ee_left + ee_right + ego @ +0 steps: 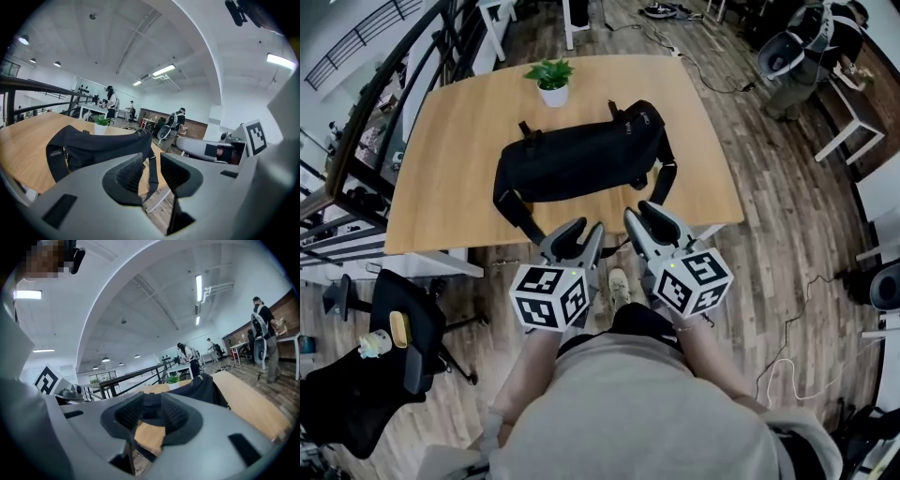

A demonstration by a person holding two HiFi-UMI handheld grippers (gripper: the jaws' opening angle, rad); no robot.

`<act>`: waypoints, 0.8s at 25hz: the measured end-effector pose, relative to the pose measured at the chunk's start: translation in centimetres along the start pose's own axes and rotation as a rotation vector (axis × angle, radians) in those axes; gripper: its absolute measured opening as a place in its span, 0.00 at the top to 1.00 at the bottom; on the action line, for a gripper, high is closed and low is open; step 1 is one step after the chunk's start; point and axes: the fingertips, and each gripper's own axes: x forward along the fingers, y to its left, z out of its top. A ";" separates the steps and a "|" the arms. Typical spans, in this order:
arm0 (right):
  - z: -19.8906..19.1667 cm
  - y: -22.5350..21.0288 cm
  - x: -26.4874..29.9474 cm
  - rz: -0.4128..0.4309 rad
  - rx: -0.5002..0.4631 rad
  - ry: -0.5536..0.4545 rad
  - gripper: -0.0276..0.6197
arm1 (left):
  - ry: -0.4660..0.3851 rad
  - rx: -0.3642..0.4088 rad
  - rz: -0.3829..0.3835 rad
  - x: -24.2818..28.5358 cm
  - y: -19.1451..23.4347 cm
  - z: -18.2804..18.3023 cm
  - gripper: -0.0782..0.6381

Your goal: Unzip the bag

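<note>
Both left claw [584, 229] and right claw [639, 211], ribbed-padded, gape empty before the slouchy black fabric bag [581, 159].

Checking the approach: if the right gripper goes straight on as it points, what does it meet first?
Probably the black bag, seen between the open jaws of the right gripper, just past the table edge. Its strap near that edge may come first; depth is unclear.

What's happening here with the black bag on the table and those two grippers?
A person holds the left hand-held gripper and the right hand-held gripper near the front edge of the wooden table, both with jaws apart and empty. Neither touches the black bag lying on it. A potted plant stands beyond the bag.
</note>
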 end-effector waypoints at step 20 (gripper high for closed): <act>6.2 -16.0 10.4 -0.060 0.021 -0.023 0.79 | 0.066 0.080 0.024 17.9 3.7 5.7 0.71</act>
